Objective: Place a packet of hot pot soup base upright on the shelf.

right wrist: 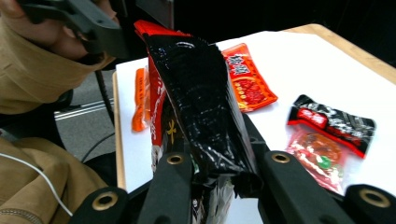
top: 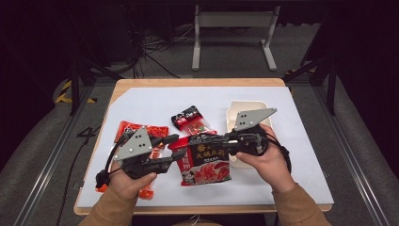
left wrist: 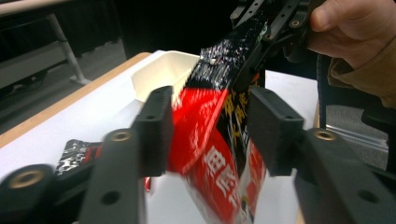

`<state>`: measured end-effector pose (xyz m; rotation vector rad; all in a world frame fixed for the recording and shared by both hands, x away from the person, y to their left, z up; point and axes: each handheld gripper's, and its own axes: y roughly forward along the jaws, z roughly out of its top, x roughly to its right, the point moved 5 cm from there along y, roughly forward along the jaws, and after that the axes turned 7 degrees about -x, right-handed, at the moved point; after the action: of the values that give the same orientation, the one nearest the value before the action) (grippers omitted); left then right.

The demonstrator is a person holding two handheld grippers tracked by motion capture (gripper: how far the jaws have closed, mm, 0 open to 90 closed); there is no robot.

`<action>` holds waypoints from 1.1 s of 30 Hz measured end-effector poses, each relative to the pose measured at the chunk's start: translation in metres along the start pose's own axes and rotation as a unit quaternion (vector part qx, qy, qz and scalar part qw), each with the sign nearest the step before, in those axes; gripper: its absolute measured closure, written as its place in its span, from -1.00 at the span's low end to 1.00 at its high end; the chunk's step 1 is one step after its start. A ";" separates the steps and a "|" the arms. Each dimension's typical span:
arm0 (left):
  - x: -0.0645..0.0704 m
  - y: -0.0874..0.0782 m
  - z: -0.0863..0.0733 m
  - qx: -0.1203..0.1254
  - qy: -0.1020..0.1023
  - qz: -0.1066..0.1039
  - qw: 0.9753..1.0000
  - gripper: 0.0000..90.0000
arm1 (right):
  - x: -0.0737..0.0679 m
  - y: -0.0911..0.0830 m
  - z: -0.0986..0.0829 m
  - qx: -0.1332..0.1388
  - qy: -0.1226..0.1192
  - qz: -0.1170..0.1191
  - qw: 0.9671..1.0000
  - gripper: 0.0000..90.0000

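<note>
Both grippers share our red-and-black sauce packet [top: 207, 162], lifted near the tabletop's front edge: right gripper [top: 203, 140] is clamped on its black top, left gripper [top: 175, 145] has jaws apart around its red side. Just behind sit a small packet [top: 190, 120] and white tray [top: 247, 108].

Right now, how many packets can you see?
4: a big red-and-black packet held in the middle, a flat red packet left of it, a small black-and-red packet behind, an orange packet at the near left. Others may be hidden.

White-topped table [top: 141, 101], packets [top: 191, 119], tray [top: 234, 114]
</note>
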<state>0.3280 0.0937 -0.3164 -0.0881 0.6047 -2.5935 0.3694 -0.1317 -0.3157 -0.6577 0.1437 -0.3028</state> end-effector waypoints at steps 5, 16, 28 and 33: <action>-0.006 -0.006 -0.004 0.003 -0.016 0.008 1.000 -0.05 | 0.009 -0.012 0.009 0.009 -0.003 -0.004 1.000 0.75; -0.017 -0.008 -0.013 -0.007 -0.042 0.010 0.999 -0.09 | 0.023 -0.032 0.030 0.022 -0.015 -0.021 0.999 0.74; -0.035 0.000 -0.028 -0.039 -0.082 0.020 0.996 -0.15 | 0.049 -0.049 0.049 0.031 -0.021 -0.056 0.998 0.74; -0.040 0.004 -0.034 -0.052 -0.098 0.020 0.994 -0.18 | 0.061 -0.058 0.051 0.031 -0.017 -0.074 0.997 0.73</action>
<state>0.3598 0.1226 -0.3467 -0.3557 0.6601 -2.4755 0.4257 -0.1649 -0.2418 -0.6131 0.0538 -0.4362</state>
